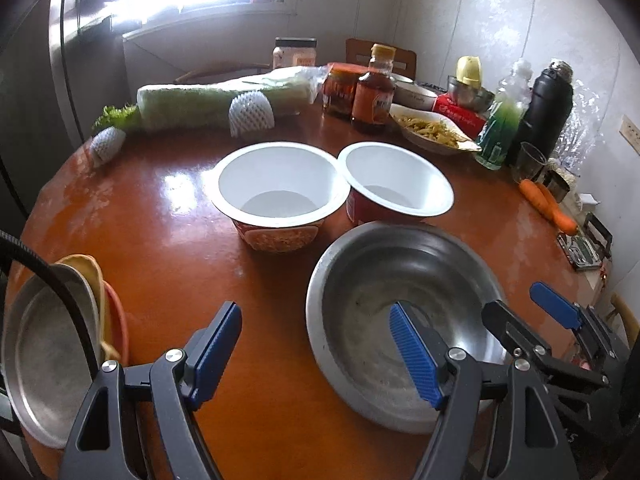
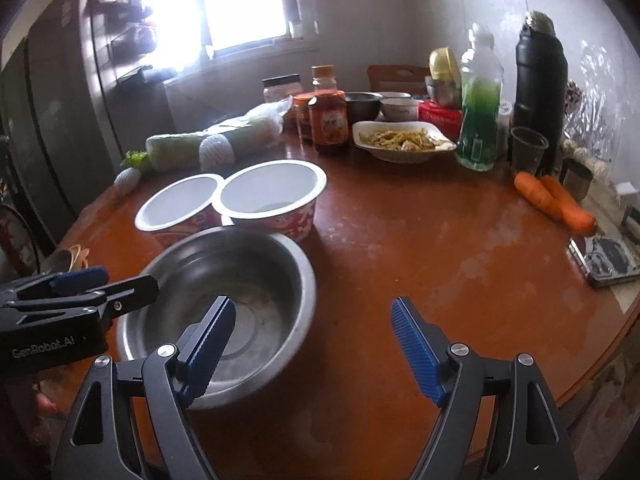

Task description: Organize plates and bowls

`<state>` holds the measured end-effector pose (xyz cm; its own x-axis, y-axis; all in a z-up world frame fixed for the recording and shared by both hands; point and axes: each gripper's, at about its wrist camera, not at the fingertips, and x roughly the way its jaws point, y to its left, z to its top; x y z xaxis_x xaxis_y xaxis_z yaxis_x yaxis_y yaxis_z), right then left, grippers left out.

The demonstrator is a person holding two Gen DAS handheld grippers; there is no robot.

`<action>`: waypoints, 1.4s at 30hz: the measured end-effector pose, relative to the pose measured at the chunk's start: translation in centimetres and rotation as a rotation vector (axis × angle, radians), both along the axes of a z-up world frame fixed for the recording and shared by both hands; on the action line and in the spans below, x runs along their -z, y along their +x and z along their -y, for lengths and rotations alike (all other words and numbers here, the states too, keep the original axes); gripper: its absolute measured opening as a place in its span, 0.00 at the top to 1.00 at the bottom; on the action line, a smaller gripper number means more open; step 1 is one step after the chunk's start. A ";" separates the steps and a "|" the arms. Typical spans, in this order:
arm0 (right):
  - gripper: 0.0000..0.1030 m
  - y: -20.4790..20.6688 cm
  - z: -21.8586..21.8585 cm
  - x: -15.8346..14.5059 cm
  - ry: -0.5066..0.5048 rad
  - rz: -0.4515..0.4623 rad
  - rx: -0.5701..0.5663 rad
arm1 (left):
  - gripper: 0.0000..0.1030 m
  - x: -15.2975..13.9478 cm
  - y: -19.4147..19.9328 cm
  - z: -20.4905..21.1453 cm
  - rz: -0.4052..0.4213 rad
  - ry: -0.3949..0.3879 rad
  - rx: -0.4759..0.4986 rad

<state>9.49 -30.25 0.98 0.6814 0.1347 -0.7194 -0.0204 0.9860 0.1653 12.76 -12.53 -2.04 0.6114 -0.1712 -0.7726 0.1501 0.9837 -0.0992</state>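
A steel bowl (image 1: 400,280) sits empty on the round wooden table (image 1: 168,240), near the front edge. It also shows in the right wrist view (image 2: 248,276). Behind it stand two empty white paper noodle bowls, one on the left (image 1: 278,194) and one on the right (image 1: 396,178), touching each other. They show in the right wrist view too (image 2: 180,202) (image 2: 272,190). A stack of plates (image 1: 52,340) lies at the table's left edge, steel plate on top. My left gripper (image 1: 316,352) is open, its right finger over the steel bowl. My right gripper (image 2: 312,344) is open and empty, its left finger over the bowl's rim.
At the back are a wrapped cabbage (image 1: 216,100), sauce jars and a bottle (image 1: 374,92), a dish of food (image 1: 432,128), a green bottle (image 1: 500,128), a black flask (image 1: 544,112) and a cup. Two carrots (image 2: 556,200) and a small scale (image 2: 608,260) lie at the right edge.
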 end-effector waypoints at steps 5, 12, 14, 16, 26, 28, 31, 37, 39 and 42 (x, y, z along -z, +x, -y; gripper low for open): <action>0.21 0.7 0.3 1.0 0.011 -0.014 0.009 | 0.26 1.3 1.0 0.7 -0.009 0.014 0.010; 0.21 1.8 -0.8 2.1 -0.011 -0.035 -0.016 | 0.26 2.8 1.8 0.7 -0.035 0.029 0.008; 0.21 1.9 -0.9 2.3 -0.011 -0.039 -0.018 | 0.26 2.9 1.8 0.6 -0.036 0.033 0.010; 0.25 2.0 -1.0 2.5 -0.007 -0.038 -0.023 | 0.27 3.0 1.8 0.6 -0.034 0.027 0.017; 0.61 2.0 -2.4 2.4 0.050 -0.028 -0.115 | 0.60 3.2 1.2 1.2 -0.032 -0.007 0.084; 0.61 1.9 -2.9 2.4 0.065 -0.033 -0.143 | 0.63 3.2 0.9 1.2 -0.032 -0.008 0.087; 0.61 1.7 -3.5 2.2 0.057 -0.036 -0.159 | 0.63 3.2 0.7 0.6 -0.036 -0.020 0.083; 0.61 1.0 -4.7 1.2 0.052 -0.031 -0.191 | 0.63 2.5 -0.8 -0.5 -0.034 -0.013 0.083; 0.61 0.8 -5.1 0.9 0.052 -0.029 -0.203 | 0.63 2.2 -1.3 -1.2 -0.033 -0.016 0.077; 0.61 0.4 -6.2 0.5 0.048 -0.031 -0.227 | 0.63 2.1 -2.0 -2.2 -0.037 -0.015 0.066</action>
<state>9.88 -24.09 0.52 0.6073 0.3166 -0.7287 -0.2351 0.9477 0.2158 10.76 -10.32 -4.18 0.5695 -0.2222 -0.7913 0.2108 0.9701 -0.1207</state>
